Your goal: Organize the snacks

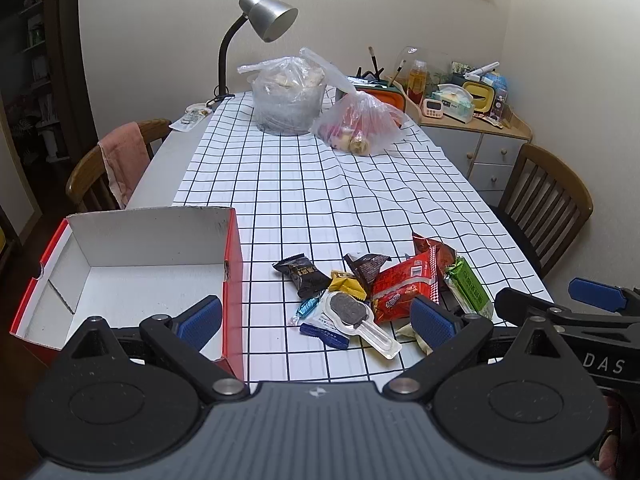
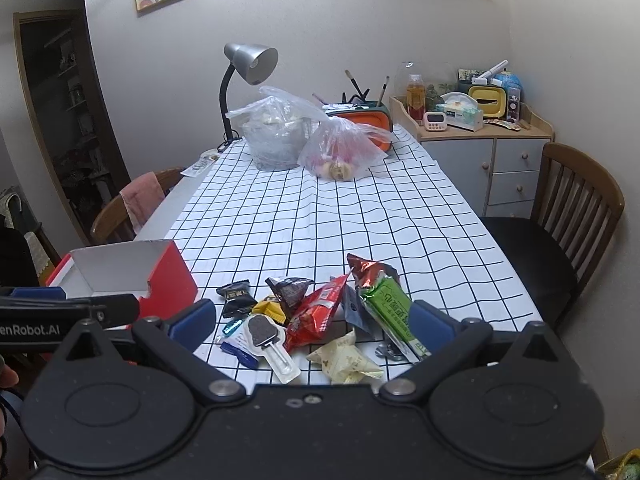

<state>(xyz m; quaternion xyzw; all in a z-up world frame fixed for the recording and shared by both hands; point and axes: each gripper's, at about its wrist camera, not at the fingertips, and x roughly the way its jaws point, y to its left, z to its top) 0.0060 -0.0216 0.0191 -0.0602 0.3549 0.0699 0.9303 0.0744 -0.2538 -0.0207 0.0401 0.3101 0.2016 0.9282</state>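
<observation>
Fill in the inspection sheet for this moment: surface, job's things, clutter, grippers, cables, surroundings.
Surface: table with grid tablecloth.
Job's things: snack pile loose on the cloth; red box beside it, open, nothing inside.
Clutter: two plastic bags and a desk lamp at the far end.
Grippers: left gripper open, right gripper open, both holding nothing.
Cables: lamp cord at its base.
Surroundings: chairs, cabinet.
</observation>
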